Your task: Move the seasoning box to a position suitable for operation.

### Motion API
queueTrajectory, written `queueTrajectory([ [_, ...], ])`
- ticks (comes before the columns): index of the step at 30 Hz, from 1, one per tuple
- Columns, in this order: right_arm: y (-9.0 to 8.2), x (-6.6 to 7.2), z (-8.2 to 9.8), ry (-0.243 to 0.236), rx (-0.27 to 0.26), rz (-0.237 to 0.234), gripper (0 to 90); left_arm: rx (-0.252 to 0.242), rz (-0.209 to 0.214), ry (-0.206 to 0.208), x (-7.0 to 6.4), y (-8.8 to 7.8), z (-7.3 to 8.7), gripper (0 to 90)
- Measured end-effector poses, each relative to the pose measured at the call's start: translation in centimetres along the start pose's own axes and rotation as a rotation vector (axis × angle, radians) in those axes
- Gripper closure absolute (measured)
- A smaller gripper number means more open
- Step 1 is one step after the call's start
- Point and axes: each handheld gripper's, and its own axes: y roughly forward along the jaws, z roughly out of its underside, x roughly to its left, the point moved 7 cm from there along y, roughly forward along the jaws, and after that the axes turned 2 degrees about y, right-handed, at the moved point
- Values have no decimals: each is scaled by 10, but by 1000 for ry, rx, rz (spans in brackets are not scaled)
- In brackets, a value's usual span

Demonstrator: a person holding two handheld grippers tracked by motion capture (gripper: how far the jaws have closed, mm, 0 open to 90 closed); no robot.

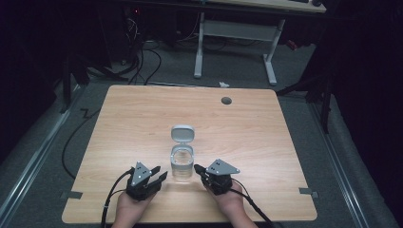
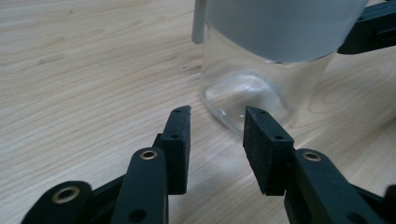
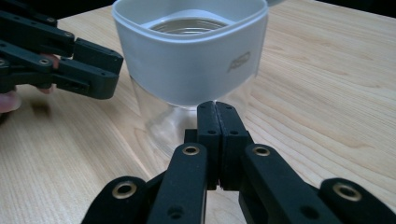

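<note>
left gripper (image 2: 217, 116) jaws spread, nothing between, tips at 8 o'clock of jar, just short of clear wall. right gripper (image 3: 217, 109) jaws pressed together, empty, tips near jar at its 4 o'clock.

jar (image 1: 182, 164) upright near table (image 1: 133, 114) front edge, between tongs; flip lid (image 1: 183, 133) hinged open toward 12 o'clock.

handling, judged: clear rigid body, smooth, likely slippery; light, looks empty; tips easily. frosted white collar (image 3: 187, 65), rounded-square, less slick: best grip there, across flat sides.

table pale wood grain, matte.
</note>
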Motion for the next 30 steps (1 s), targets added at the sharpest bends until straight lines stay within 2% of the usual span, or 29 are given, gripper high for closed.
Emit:
queueTrajectory([
  [4,-2,-5,1,21,3,15,897,-3,39,7,-12,-3,0,688],
  [5,-4,-11,1,35,5,34,900,5,54,2,-17,-4,0,730],
  [8,-6,-17,0,50,6,54,900,1,72,-2,-24,-5,1,763],
  [10,-8,-25,-4,78,-10,77,900,-4,86,3,-31,-5,3,833],
  [12,-8,-27,-5,85,-13,82,900,-1,88,3,-33,-4,5,848],
  [14,-8,-35,-11,109,-21,98,900,6,92,2,-39,-1,10,892],
  [21,0,-46,-31,106,-41,115,900,15,110,5,-50,7,19,900],
  [26,9,-52,-44,98,-52,116,900,-5,103,0,-49,11,18,900],
  [30,18,-56,-60,98,-61,112,900,3,93,-11,-45,13,19,900],
])
